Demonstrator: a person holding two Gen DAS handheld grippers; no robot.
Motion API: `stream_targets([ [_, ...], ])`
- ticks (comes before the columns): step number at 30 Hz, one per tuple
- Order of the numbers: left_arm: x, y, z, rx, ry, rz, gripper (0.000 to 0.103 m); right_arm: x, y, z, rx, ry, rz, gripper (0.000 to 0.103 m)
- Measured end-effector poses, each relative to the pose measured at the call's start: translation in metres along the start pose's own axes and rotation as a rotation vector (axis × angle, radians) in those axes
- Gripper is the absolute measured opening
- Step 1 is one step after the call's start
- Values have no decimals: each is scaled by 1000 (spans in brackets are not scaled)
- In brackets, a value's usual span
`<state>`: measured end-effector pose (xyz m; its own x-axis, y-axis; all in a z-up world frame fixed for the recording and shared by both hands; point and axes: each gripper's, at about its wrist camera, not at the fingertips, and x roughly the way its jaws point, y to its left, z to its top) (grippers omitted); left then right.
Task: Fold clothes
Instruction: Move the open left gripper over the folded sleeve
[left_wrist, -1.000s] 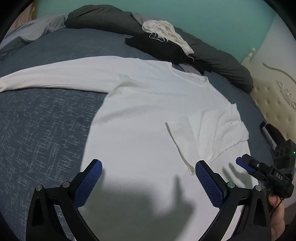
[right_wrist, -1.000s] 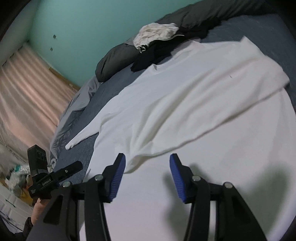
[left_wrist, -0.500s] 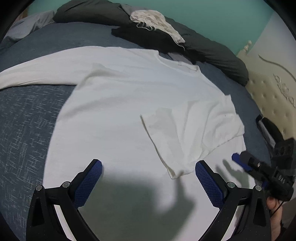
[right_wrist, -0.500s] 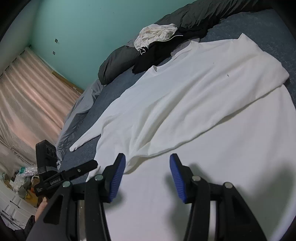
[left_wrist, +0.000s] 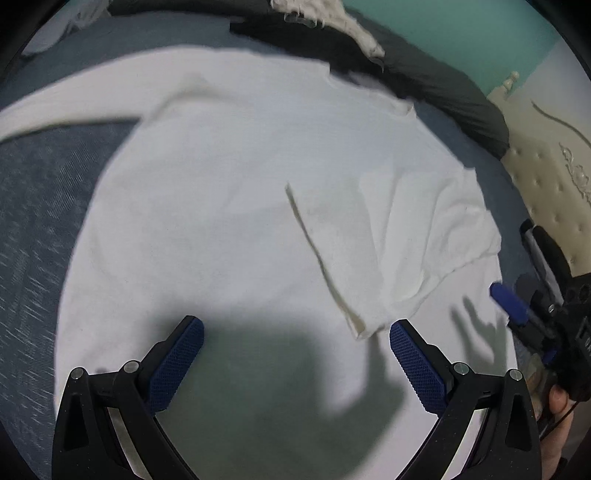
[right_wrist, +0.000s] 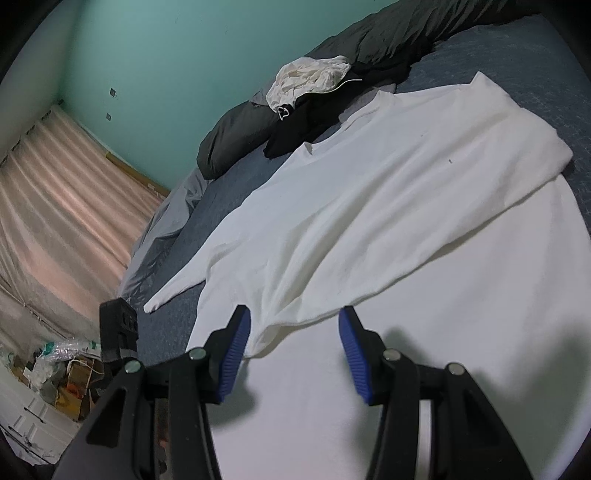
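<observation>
My left gripper hangs spread wide and empty over the white shirt, soft knit lying flat on the speckled blue bedspread. One sleeve lies folded in at two o'clock. My right gripper stands half-spread, pinching nothing, above the sleeve's cuff.

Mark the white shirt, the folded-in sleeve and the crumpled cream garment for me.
white shirt (left_wrist: 221, 206), left wrist view, flat chest area.
folded-in sleeve (left_wrist: 406, 236), left wrist view, its middle.
crumpled cream garment (right_wrist: 310, 79), right wrist view, its top.
</observation>
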<state>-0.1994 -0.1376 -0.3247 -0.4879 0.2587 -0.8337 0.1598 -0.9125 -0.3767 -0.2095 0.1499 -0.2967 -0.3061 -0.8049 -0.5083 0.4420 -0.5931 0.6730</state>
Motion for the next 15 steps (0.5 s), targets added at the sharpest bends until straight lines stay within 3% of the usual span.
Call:
stream_targets([
  [5,1,6,-3,-21,6,-21,103,-1,-1,1,10,-8,-1,50],
  [11,6,-2,-10,39,11,25,103,0,-1,3,18,-13,0,50],
  [15,5,2,-11,29,10,12,102,-1,-2,4,24,-15,3,50],
])
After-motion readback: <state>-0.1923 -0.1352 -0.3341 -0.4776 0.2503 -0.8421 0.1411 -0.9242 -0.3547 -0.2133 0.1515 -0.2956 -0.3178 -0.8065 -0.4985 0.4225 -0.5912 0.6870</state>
